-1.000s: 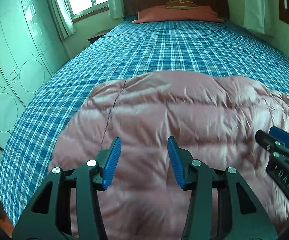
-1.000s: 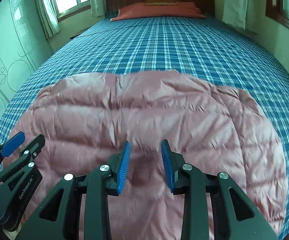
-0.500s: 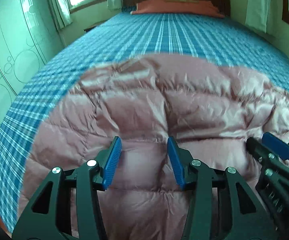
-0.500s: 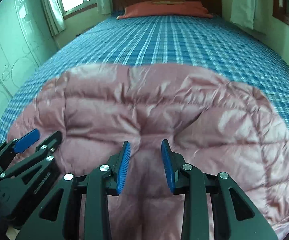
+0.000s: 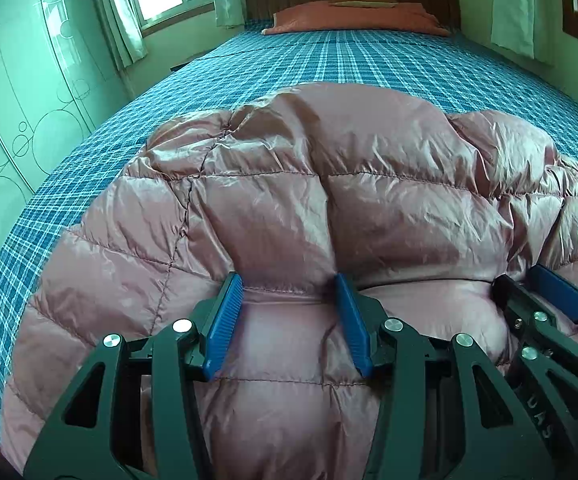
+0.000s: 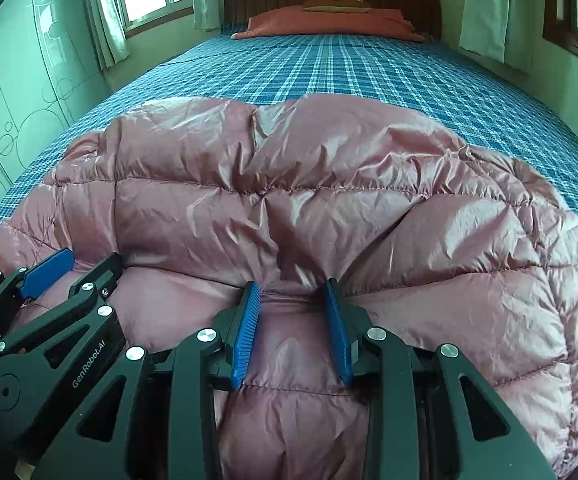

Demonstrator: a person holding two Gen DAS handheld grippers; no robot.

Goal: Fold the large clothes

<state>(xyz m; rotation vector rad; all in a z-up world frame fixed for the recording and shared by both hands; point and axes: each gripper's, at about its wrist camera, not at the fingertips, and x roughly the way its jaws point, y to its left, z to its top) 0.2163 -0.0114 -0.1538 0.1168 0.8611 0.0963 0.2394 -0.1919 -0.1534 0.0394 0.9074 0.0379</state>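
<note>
A pink quilted down jacket (image 5: 369, 208) lies spread over the near end of a bed, also filling the right wrist view (image 6: 329, 208). My left gripper (image 5: 288, 284) is pushed down into its padding, jaws parted, fabric bulging up between the blue pads. My right gripper (image 6: 292, 286) is sunk into the jacket the same way, jaws a little narrower. Each shows in the other's view: the right gripper (image 5: 529, 286) at the right edge, the left gripper (image 6: 93, 258) at the lower left. Just beyond the fingertips the jacket rises in a puffy ridge.
The bed's blue plaid sheet (image 5: 349, 64) stretches away to a salmon pillow (image 5: 349, 20) and a dark wooden headboard. A pale green wardrobe (image 5: 29, 100) stands along the left. Curtained windows sit at the back left and right.
Both grippers have sunk from just above the jacket into its padding. The jacket, flat a second ago, now bulges into a ridge in front of the fingers. Jaw widths look unchanged.
</note>
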